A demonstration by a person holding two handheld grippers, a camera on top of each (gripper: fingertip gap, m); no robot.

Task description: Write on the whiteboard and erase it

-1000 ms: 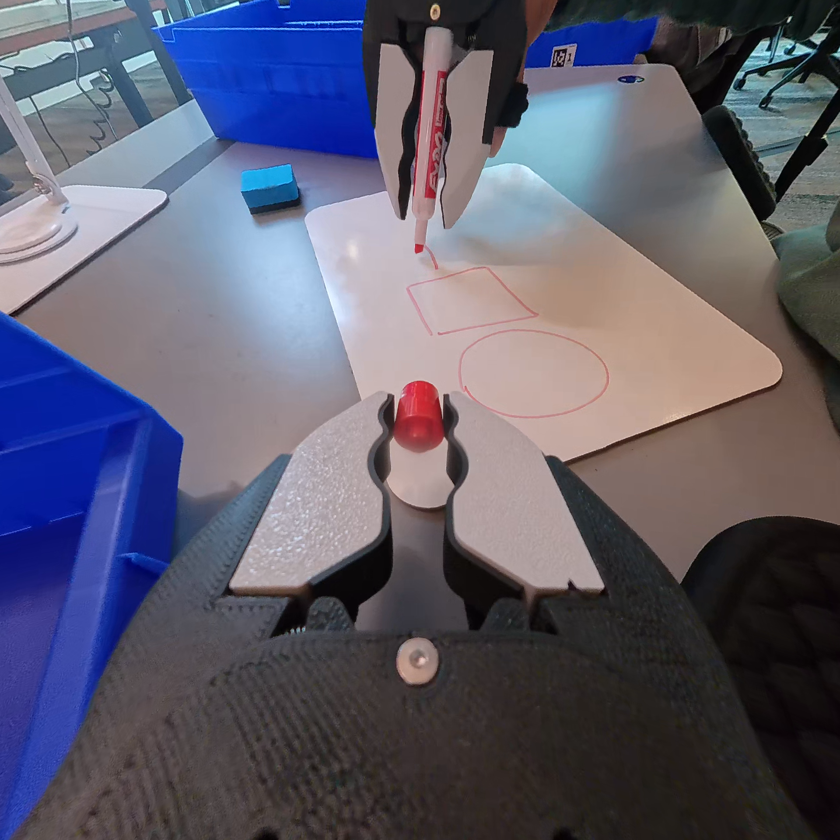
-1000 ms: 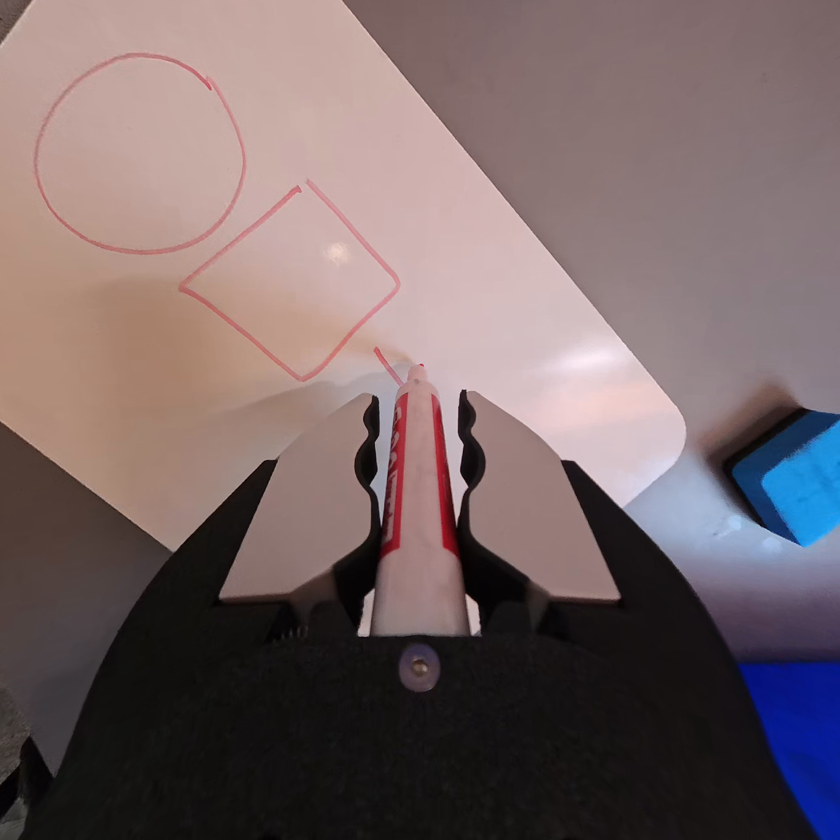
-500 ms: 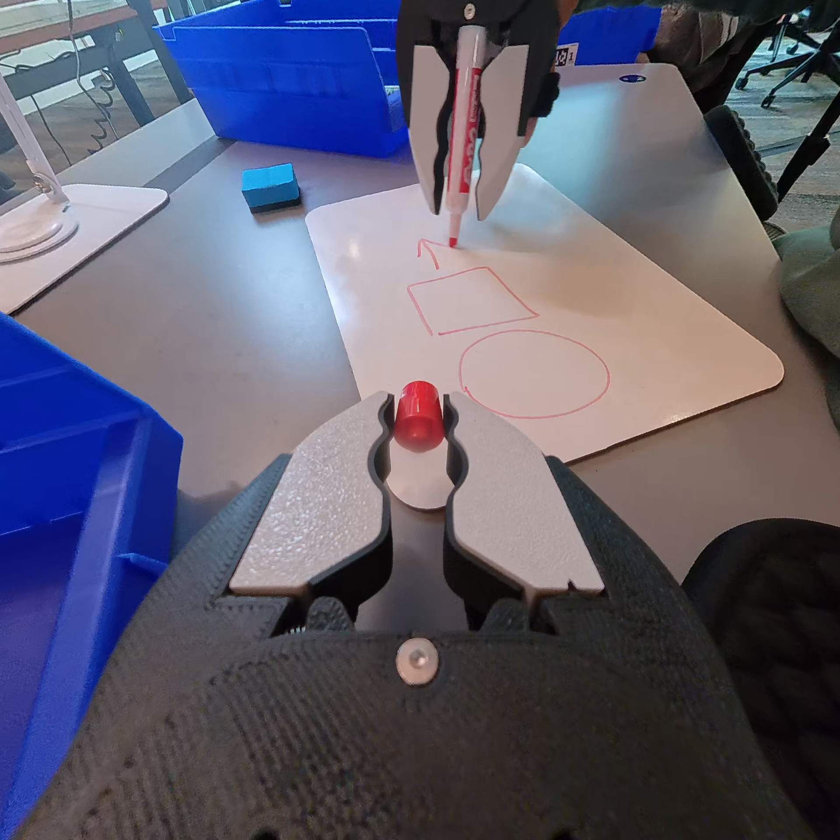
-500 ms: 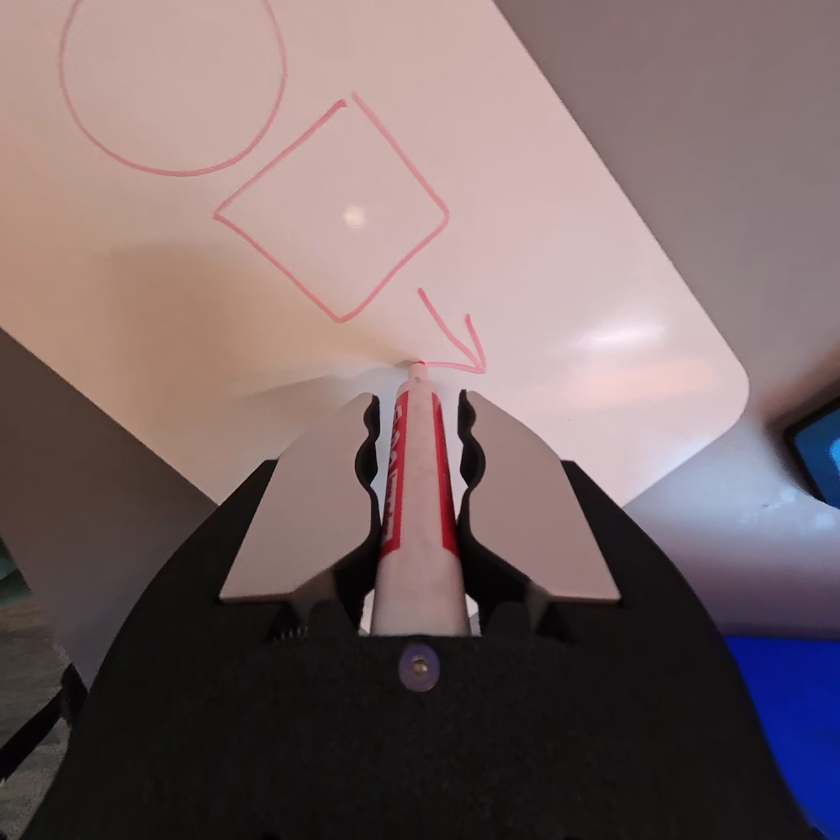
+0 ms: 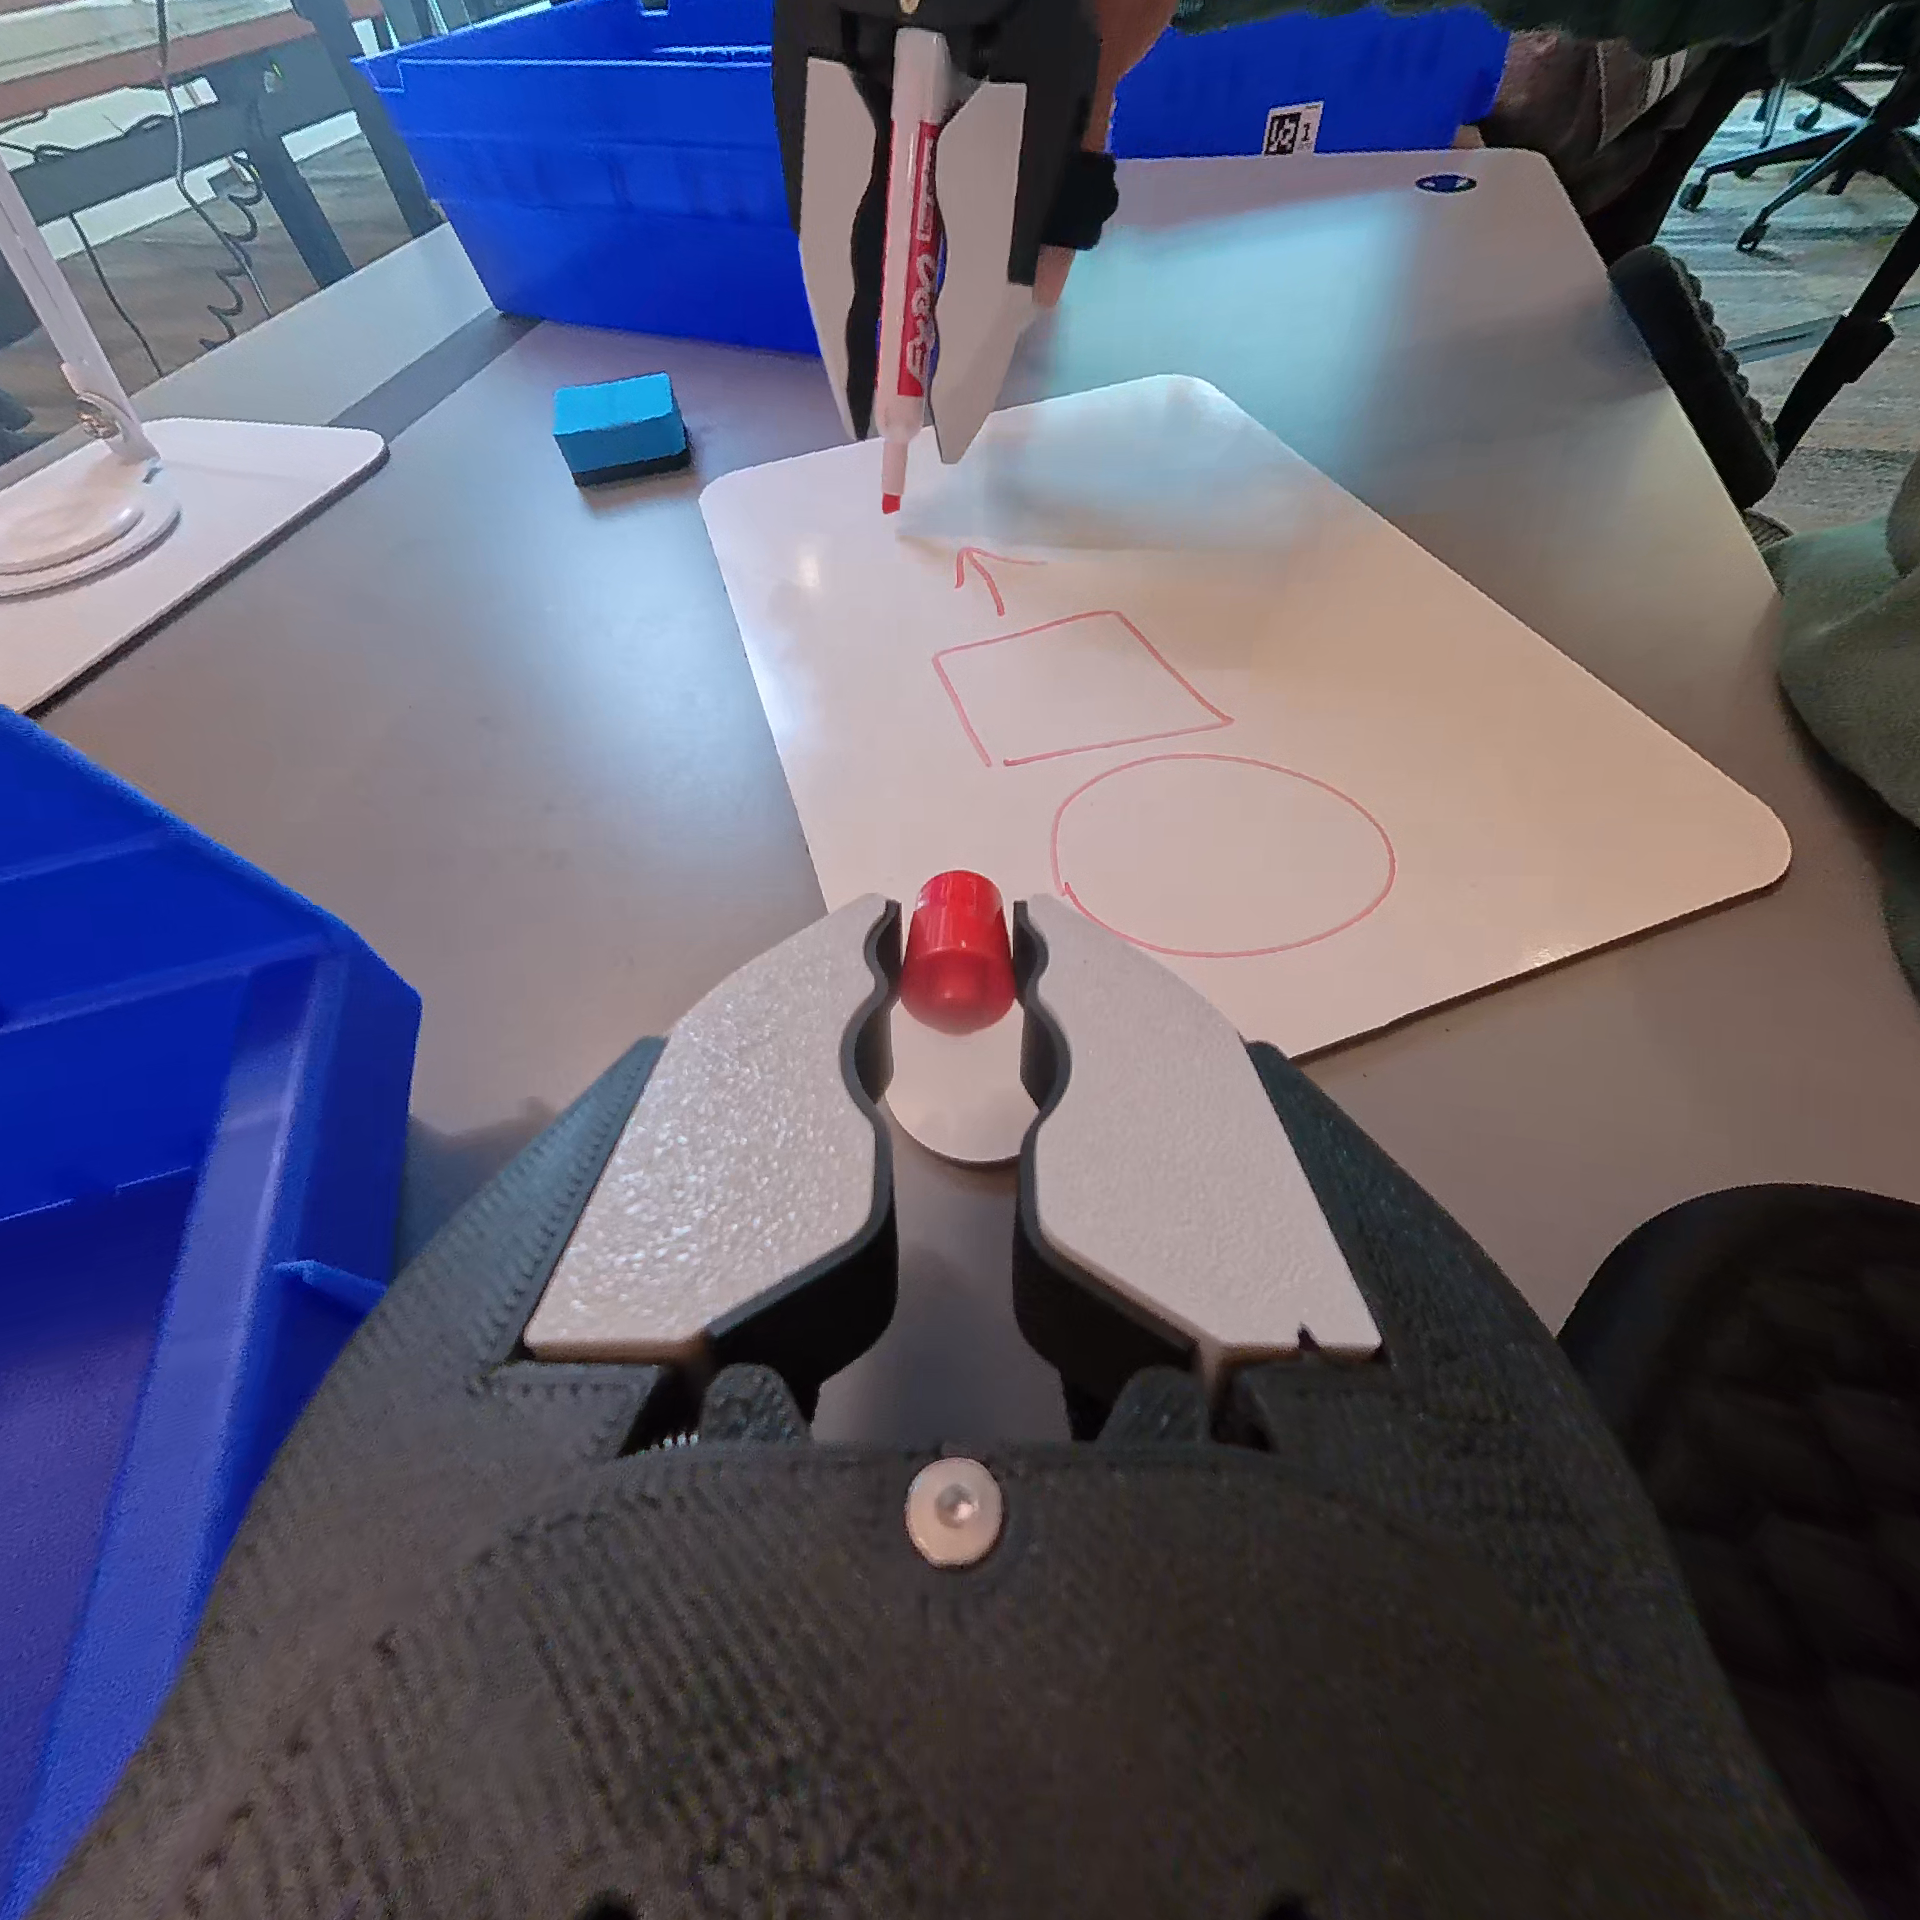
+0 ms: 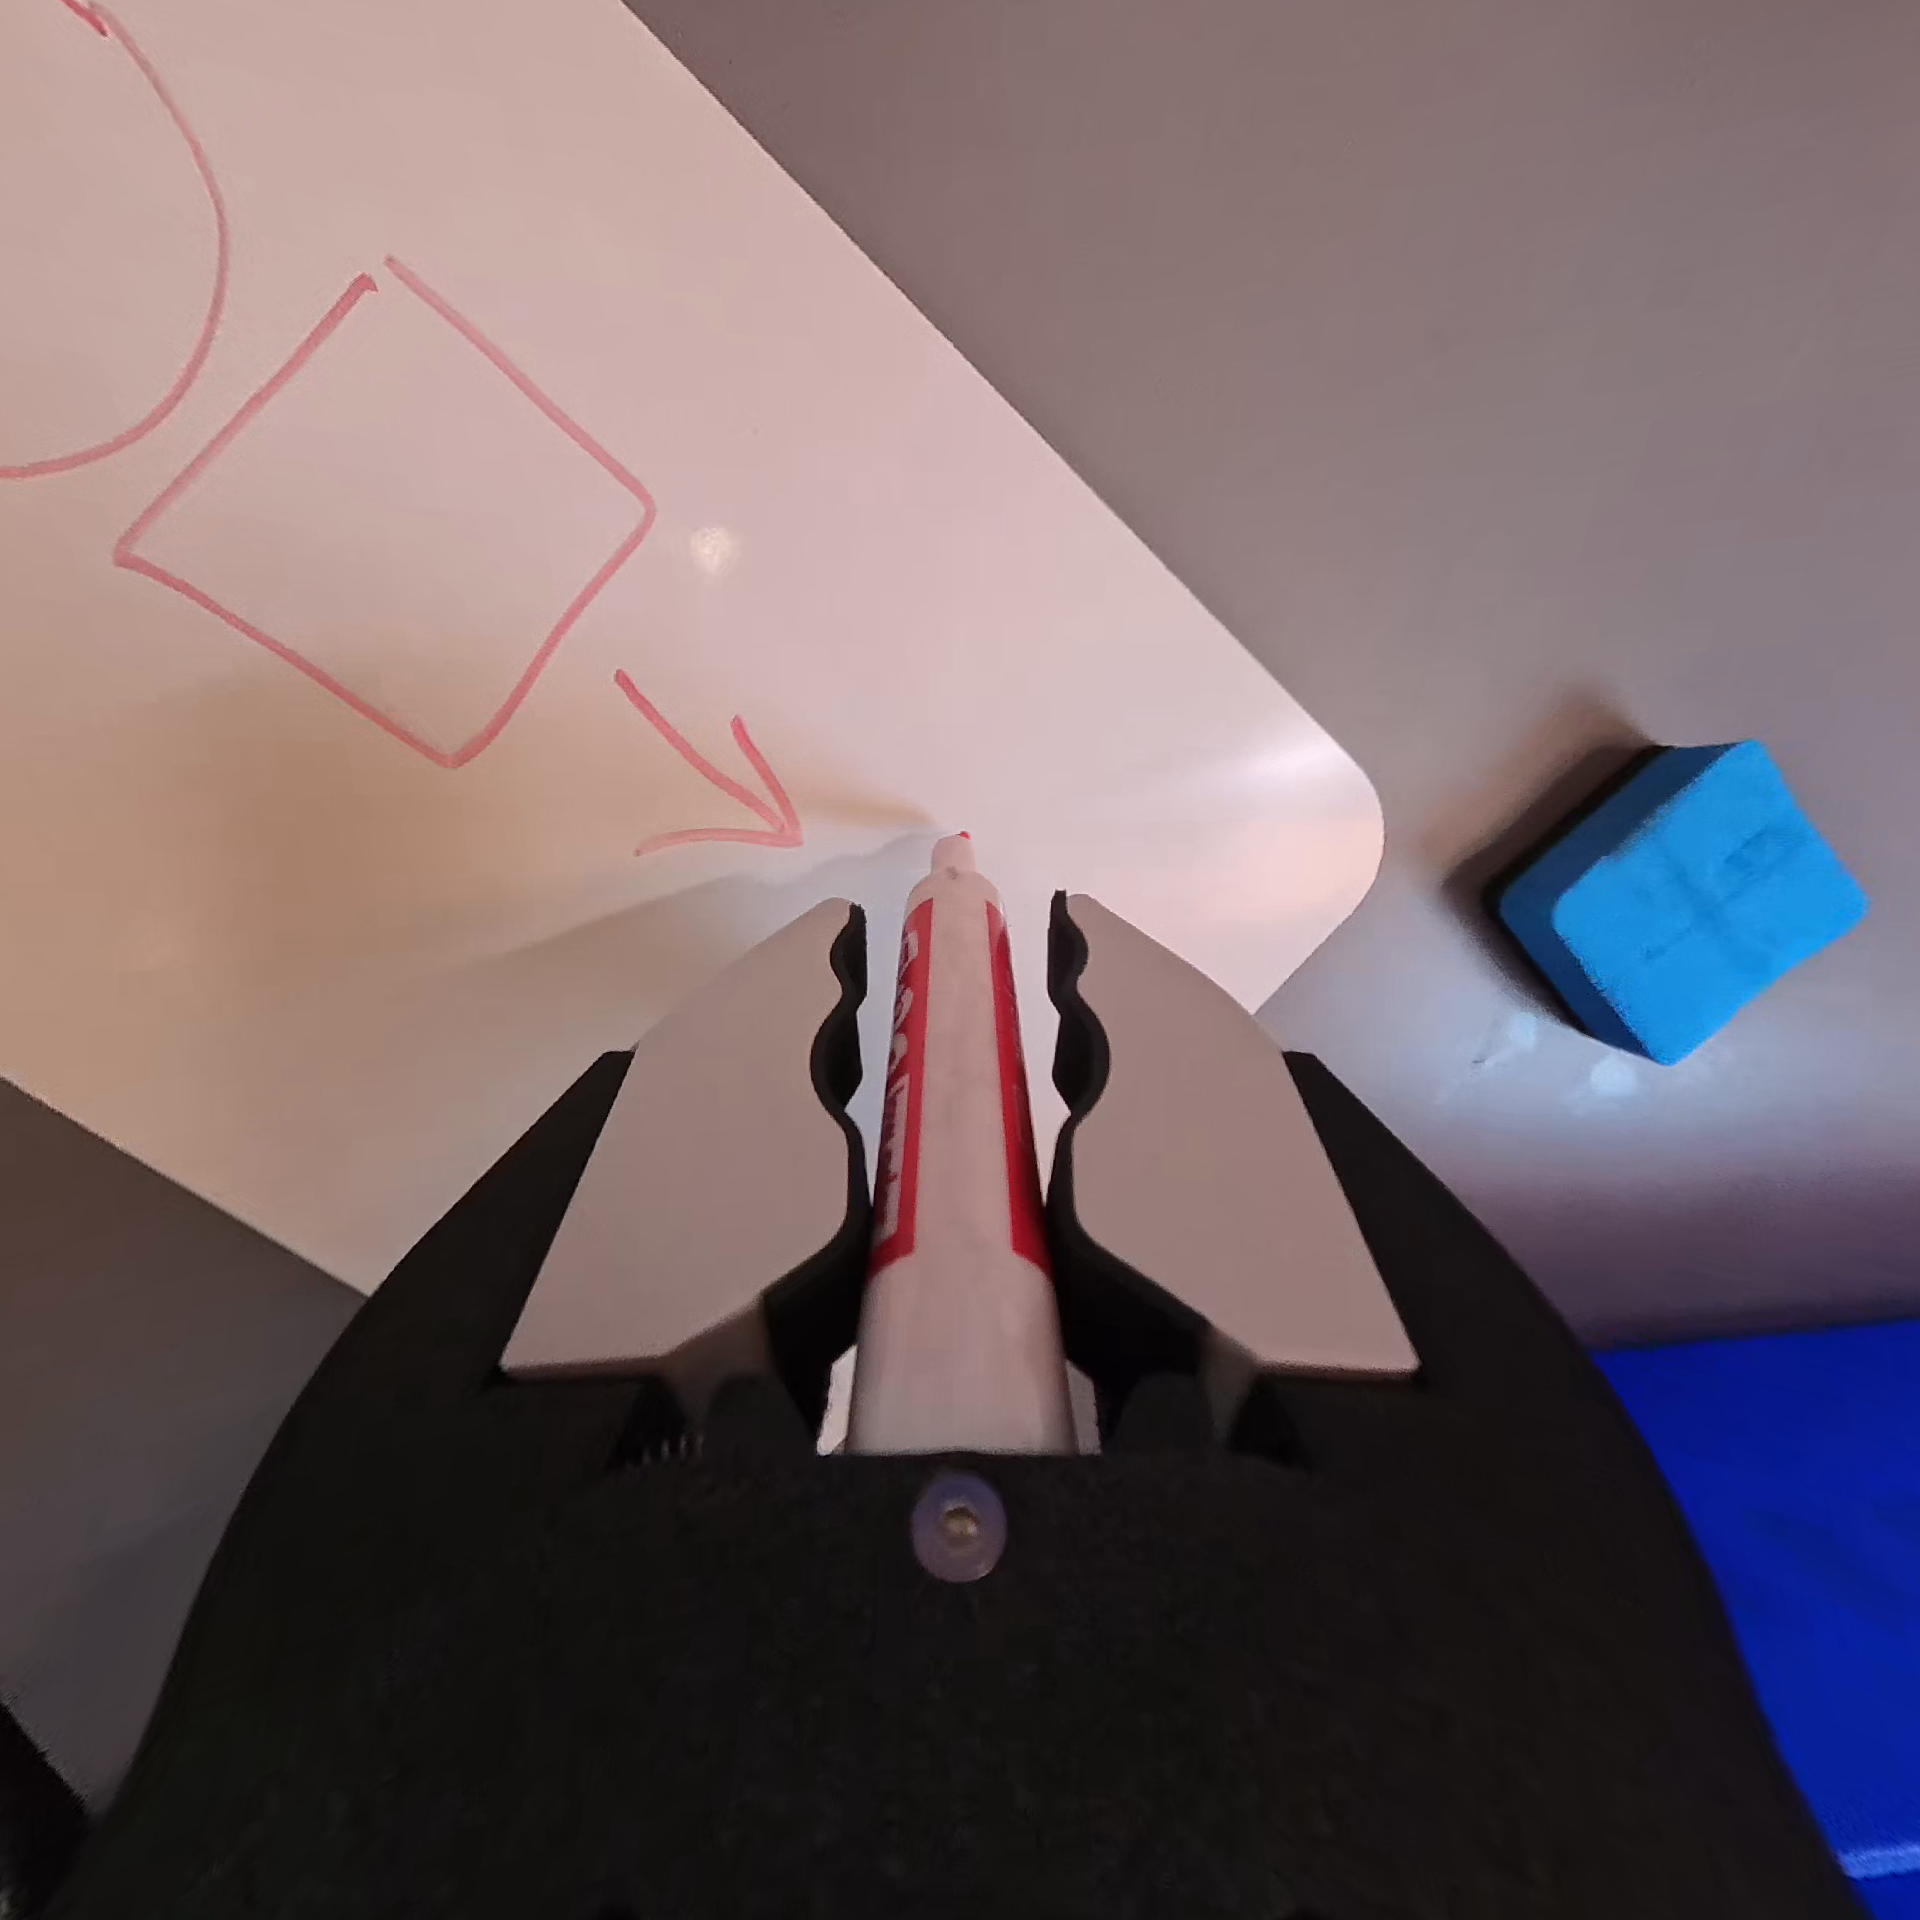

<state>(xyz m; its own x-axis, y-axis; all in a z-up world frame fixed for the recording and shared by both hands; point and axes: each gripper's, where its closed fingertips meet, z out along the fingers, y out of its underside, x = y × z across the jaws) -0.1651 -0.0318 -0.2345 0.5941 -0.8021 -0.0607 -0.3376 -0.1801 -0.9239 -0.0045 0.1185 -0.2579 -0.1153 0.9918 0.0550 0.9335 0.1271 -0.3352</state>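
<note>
Lifted off its finished arrow (image 5: 987, 577), the red marker (image 5: 906, 281), clenched in the right tongs (image 5: 899, 442), now hangs over the whiteboard (image 5: 1507, 790) on the desk (image 5: 499, 727); the left tongs (image 5: 954, 914) grip its one cap (image 5: 954, 961) for recapping. Three drawings await the single blue eraser (image 5: 618, 426); two blue bins (image 5: 623, 177) stand near.

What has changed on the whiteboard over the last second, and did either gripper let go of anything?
The right gripper finished a small arrow above the square, then lifted the marker toward the whiteboard's far corner near the eraser. Nothing was released. The left gripper keeps the red cap; circle unchanged.
</note>
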